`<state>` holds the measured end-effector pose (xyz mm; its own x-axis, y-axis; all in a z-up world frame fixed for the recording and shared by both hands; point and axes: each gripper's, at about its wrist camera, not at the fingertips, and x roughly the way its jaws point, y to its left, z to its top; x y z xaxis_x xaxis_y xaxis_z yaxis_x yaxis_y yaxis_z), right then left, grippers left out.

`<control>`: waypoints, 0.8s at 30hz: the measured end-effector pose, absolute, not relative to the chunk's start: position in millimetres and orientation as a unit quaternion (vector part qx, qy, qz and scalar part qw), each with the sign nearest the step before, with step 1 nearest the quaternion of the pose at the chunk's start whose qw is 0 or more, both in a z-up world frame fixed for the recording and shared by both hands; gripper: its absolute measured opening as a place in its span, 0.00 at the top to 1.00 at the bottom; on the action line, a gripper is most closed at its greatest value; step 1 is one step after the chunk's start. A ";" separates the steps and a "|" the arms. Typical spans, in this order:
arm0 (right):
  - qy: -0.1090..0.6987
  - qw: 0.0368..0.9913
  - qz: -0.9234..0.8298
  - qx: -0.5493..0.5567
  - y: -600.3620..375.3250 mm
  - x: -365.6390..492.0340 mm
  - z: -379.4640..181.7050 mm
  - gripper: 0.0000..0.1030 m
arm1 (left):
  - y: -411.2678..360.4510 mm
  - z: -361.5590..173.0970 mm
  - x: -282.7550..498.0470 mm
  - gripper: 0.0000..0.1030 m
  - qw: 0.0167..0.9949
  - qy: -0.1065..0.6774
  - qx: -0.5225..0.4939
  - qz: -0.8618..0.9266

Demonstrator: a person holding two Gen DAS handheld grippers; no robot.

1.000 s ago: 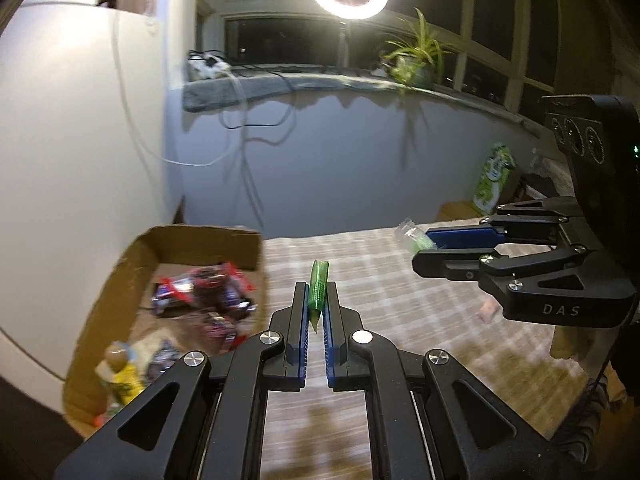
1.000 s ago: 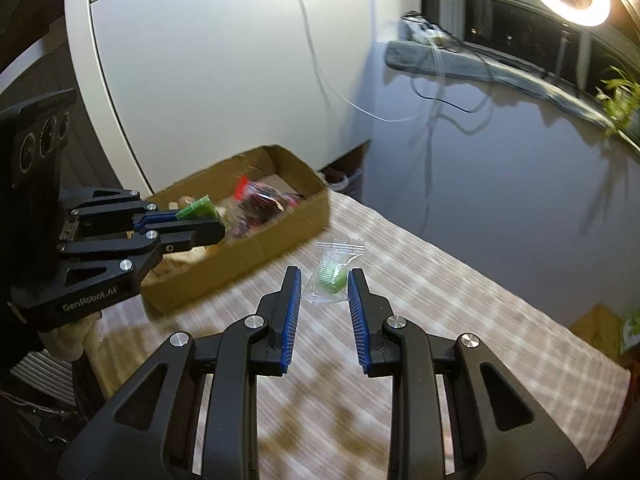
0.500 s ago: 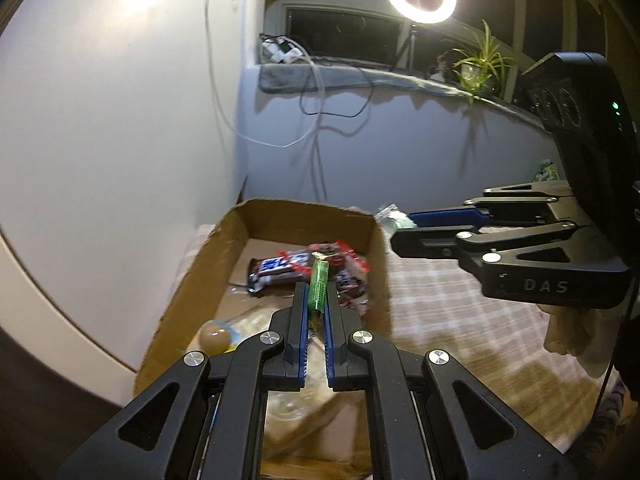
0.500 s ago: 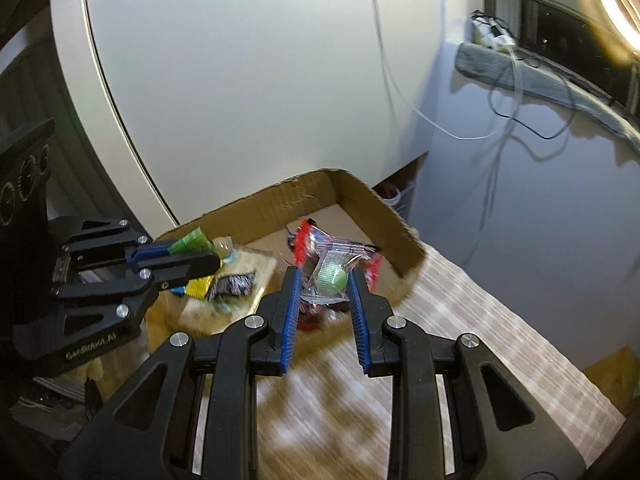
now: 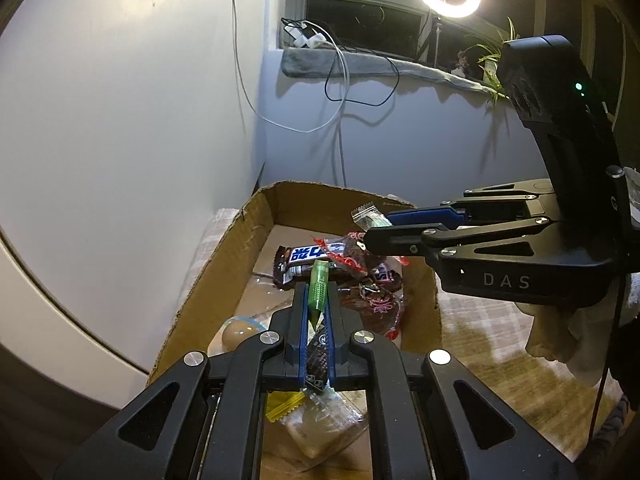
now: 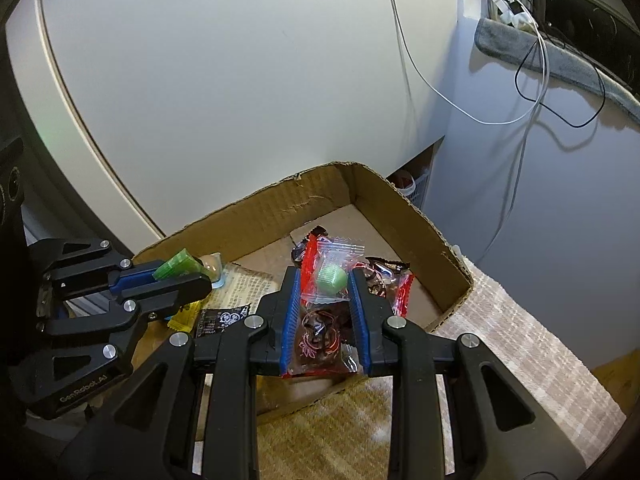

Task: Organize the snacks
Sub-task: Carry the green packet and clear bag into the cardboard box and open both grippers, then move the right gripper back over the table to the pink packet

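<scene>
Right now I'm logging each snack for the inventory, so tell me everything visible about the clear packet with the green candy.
The clear packet is a small see-through plastic pouch with crimped, serrated ends, holding one round pale-green candy. It hangs pinched between the blue pads of the right tongs, above the cardboard box and over the red-edged wrappers lying inside. Nothing else visibly touches it.

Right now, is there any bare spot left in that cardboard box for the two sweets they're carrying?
Yes. The cardboard box has bare floor in its far corner, between the back wall and the chocolate bar. The middle is crowded with red-trimmed wrappers; the near end holds a yellow sachet and a clear packet. The checked cloth beside the box is also bare.
</scene>
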<state>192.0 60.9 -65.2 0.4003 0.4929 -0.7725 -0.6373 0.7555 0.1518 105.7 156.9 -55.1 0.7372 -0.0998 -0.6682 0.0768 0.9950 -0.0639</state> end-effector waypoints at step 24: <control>0.410 0.859 0.296 -0.076 27.4 168.2 -45.5 0.20 | 150.8 -45.4 86.5 0.35 0.940 0.339 -0.004 -0.032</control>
<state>168.2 27.4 -45.5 0.4878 0.4469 -0.7499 -0.5710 0.8131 0.1131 86.5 150.8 -45.4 0.7684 -0.0628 -0.6368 0.0575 0.9979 -0.0290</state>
